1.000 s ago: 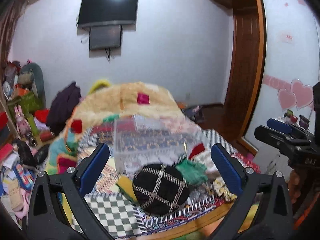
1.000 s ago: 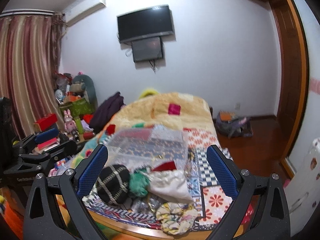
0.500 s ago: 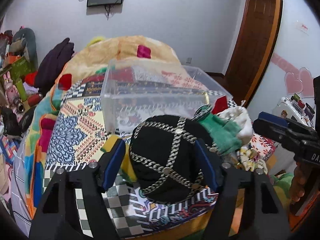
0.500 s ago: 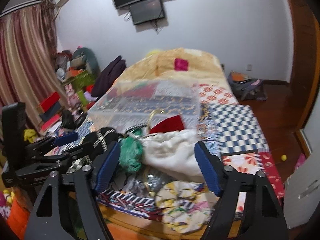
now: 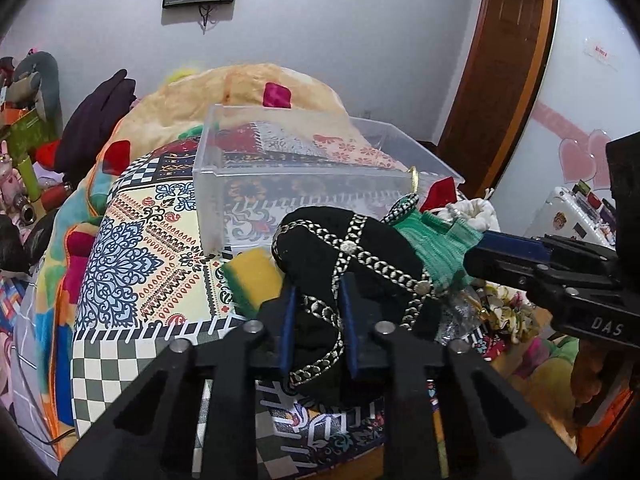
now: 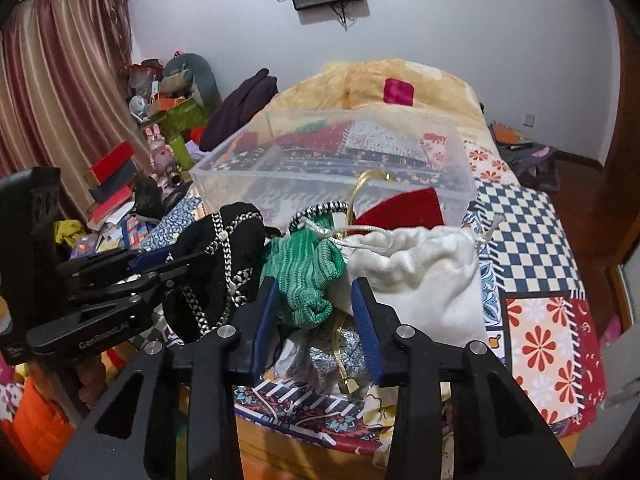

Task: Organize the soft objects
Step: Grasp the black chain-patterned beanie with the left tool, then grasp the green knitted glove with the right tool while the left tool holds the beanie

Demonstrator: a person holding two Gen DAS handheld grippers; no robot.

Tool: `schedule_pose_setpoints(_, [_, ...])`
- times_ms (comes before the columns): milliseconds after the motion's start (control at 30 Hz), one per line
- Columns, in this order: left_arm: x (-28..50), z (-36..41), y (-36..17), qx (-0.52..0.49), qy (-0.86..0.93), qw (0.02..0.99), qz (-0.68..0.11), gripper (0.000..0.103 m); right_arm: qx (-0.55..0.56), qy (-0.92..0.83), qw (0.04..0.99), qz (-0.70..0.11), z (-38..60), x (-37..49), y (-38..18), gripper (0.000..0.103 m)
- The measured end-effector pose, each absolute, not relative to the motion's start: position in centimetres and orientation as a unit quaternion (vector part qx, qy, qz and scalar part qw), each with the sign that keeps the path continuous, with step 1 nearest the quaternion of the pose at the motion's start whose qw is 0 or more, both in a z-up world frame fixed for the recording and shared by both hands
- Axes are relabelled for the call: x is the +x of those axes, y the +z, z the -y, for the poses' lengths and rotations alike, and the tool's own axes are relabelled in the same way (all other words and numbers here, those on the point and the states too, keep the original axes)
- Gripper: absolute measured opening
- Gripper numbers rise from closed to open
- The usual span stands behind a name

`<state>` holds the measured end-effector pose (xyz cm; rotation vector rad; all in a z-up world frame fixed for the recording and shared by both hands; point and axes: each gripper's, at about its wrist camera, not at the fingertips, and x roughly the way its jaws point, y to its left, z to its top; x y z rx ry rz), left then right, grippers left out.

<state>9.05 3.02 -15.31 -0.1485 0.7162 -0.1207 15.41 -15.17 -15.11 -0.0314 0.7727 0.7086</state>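
A black pouch with silver chain trim [image 5: 352, 256] lies at the near edge of the bed. My left gripper [image 5: 316, 322] is shut on its near edge; it also shows in the right wrist view [image 6: 158, 264]. A green knitted piece [image 6: 306, 276] lies beside a white drawstring bag [image 6: 424, 268]. My right gripper [image 6: 316, 312] has closed around the green piece, its blue pads on either side; in the left wrist view it reaches in from the right [image 5: 476, 256]. A clear plastic bin [image 5: 304, 184] stands just behind the pile.
A yellow-green sponge [image 5: 252, 276] lies left of the black pouch. A red pouch [image 6: 404, 210], a silver glittery item [image 6: 340, 350] and a floral scrunchie [image 6: 380, 408] sit in the pile. A patterned quilt [image 6: 532, 240] covers the bed. Clutter lines the left wall.
Both grippers moved forward and down onto the pile and closed: the left onto the black pouch, the right around the green knitted piece.
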Motion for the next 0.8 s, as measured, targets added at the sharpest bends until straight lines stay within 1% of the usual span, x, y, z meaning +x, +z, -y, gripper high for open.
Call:
schedule_pose_setpoints(100, [8.6,-3.1,-14.6,-0.072,-0.057,0.937,-0.337,0.016,-0.020,0.345,0.867,-0.360,15.0,15.0,-14.7,0.034])
schedule_pose_setpoints(200, [8.0,-3.4,-13.6,-0.075,-0.057,0.942,-0.322,0.013,-0.035,0.346,0.861,-0.370,13.7,15.4,-15.3,0.034])
schedule_pose_setpoints(467, [7.1,-4.6,-12.2,-0.087,-0.051,0.949,-0.300,0.012,-0.053,0.354,0.840,-0.407,10.8,16.6,-17.8,0.034])
schedule_pose_setpoints(800, [5.4,-7.1,-9.8,-0.103,-0.025,0.961,-0.256,0.012,-0.063,0.353,0.830,-0.427,8.7,17.4,-18.6,0.035])
